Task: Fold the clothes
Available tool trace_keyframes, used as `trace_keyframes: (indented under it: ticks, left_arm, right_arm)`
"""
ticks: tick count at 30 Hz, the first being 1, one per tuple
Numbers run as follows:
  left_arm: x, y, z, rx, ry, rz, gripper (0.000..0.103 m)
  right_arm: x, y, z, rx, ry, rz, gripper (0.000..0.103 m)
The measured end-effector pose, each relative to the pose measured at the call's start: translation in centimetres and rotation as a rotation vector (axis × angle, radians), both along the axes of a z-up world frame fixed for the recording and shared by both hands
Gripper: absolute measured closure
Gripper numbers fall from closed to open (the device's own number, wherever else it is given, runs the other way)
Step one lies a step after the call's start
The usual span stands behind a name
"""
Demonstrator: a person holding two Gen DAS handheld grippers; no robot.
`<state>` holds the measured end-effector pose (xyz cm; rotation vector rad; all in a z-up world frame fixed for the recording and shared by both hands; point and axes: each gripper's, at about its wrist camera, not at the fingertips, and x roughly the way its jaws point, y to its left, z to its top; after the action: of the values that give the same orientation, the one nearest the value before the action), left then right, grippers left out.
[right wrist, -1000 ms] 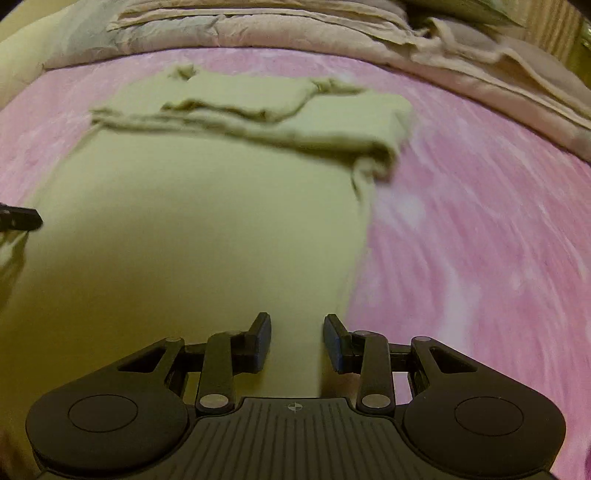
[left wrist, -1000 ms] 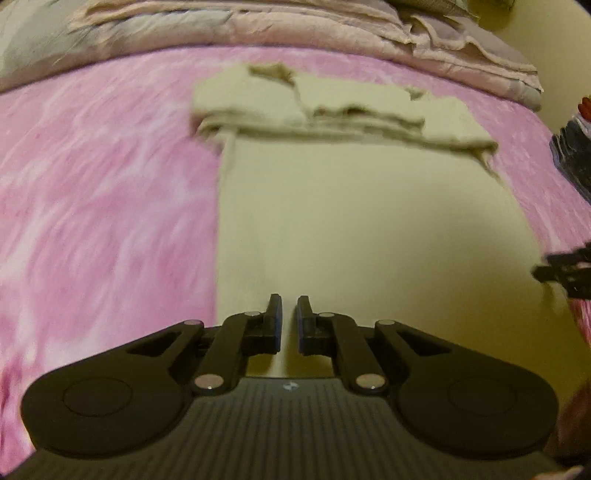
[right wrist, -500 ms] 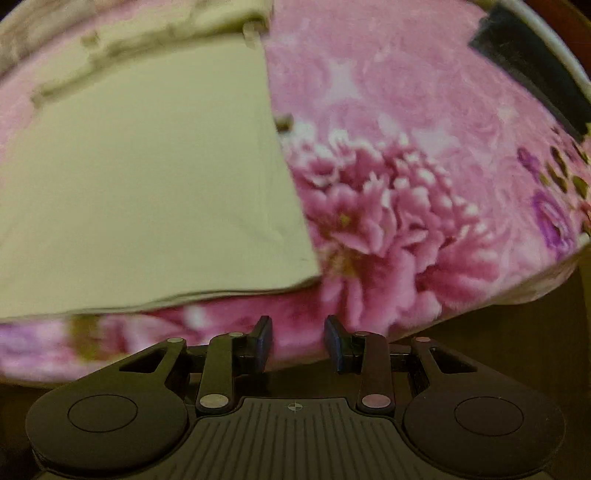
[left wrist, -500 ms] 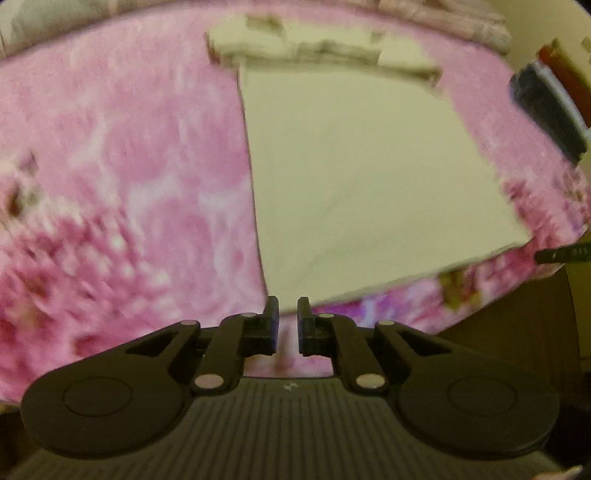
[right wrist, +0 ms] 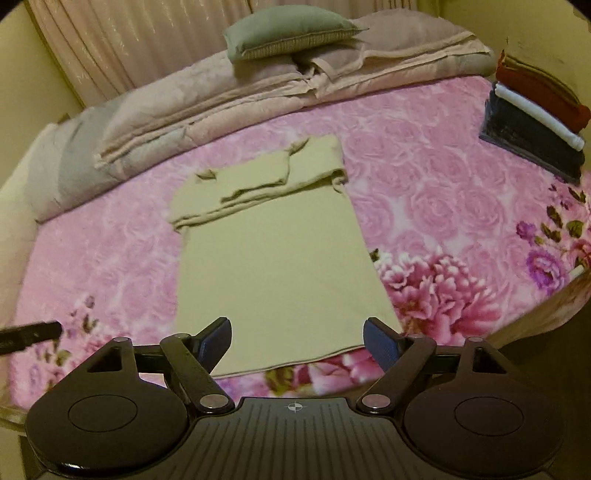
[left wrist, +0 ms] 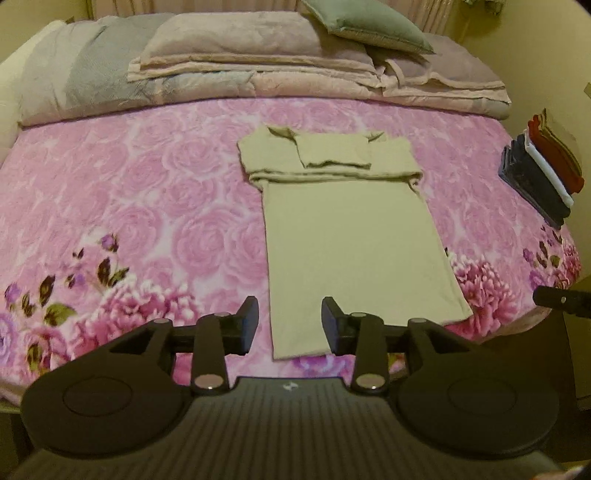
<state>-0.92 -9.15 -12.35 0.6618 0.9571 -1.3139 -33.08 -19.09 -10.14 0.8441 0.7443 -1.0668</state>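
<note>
A beige shirt [left wrist: 351, 240] [right wrist: 273, 266] lies flat on the pink floral bedspread [left wrist: 147, 206] [right wrist: 436, 192], its sleeves folded in across the far end. My left gripper [left wrist: 290, 325] hovers high over the shirt's near left corner, its jaws opening with nothing held between them. My right gripper [right wrist: 297, 341] hangs above the near hem, its jaws opening wide and holding nothing. The tip of the right gripper [left wrist: 561, 301] shows at the right edge of the left wrist view. The left one [right wrist: 29, 334] pokes in at the left of the right wrist view.
Folded quilts [left wrist: 258, 70] [right wrist: 207, 99] and a green pillow [left wrist: 369, 26] [right wrist: 288, 31] are piled along the far side of the bed. A stack of folded clothes [left wrist: 539, 170] [right wrist: 535, 125] sits at the bed's right edge. The near bed edge drops off just below the shirt's hem.
Both grippers have risen and pulled back from low over the shirt, so the whole bed shows now. Both sets of jaws, narrow before, have spread apart.
</note>
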Motion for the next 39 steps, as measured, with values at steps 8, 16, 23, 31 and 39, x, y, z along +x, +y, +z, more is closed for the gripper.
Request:
trace_keyframes:
  ticks: [8,16,23,31,39]
  left_arm:
    - [-2.3,2.0,1.2,0.019,-0.065,0.029,0.068]
    - [-5.9,3.0,2.4,-0.002,-0.097,0.086,0.065]
    - [-10.6,3.2,2.9,-0.006,-0.092,0.109,0.065]
    - [-12.8,3.9,2.6,0.028,-0.113,0.168,0.064]
    - [-13.1,4.5,1.9,0.068,-0.126,0.196,0.062]
  right_arm:
    - [0.5,1.8,1.5,0.029,0.015,0.047,0.019]
    - [-0.9,2.0,1.4,0.005,0.105,0.168,0.012]
    - [-4.4,1.1,2.0,-0.001,0.145,0.211,0.012]
    - [-5.3,0.6,2.0,0.013,0.174,0.303,0.012]
    - [-4.9,0.0,1.1,0.059,0.184,0.367,0.012]
